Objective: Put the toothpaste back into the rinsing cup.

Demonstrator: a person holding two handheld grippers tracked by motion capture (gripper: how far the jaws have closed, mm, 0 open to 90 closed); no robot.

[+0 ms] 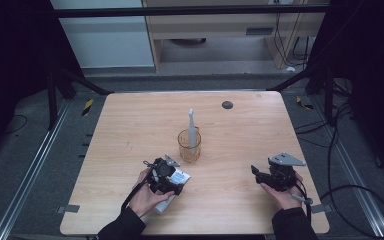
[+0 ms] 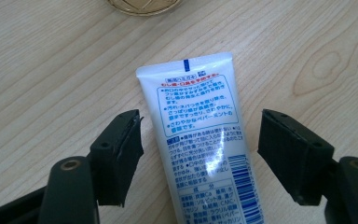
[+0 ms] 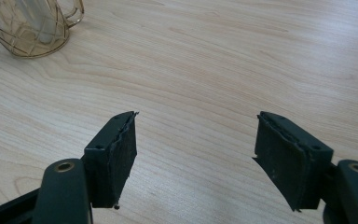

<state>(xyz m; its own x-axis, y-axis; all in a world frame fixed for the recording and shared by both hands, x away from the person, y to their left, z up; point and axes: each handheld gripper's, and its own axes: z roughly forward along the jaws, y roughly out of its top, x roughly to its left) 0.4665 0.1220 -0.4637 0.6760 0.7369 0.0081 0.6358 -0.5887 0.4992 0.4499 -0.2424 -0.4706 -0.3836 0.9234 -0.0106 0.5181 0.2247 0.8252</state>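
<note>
You had your left gripper low over the near left part of the wooden table, with its jaws standing wide apart on either side of a white toothpaste tube. The tube lay flat on the wood, printed back up, its crimped end pointing away from you toward the amber glass mug. In the left gripper view neither pad touched the tube: bare wood showed between it and the jaw on each side, so it lay between the jaws but was not clamped. The mug stood upright near the middle of the table, just beyond your left gripper, with a white toothbrush standing in it and rising well above the rim. Your right gripper sat well apart from the tube, near the right front edge, held in your right hand. Its jaws were also spread wide, with only bare wood between them. In the right gripper view the mug showed at the upper left corner. A small dark round disc lay near the far edge.
</note>
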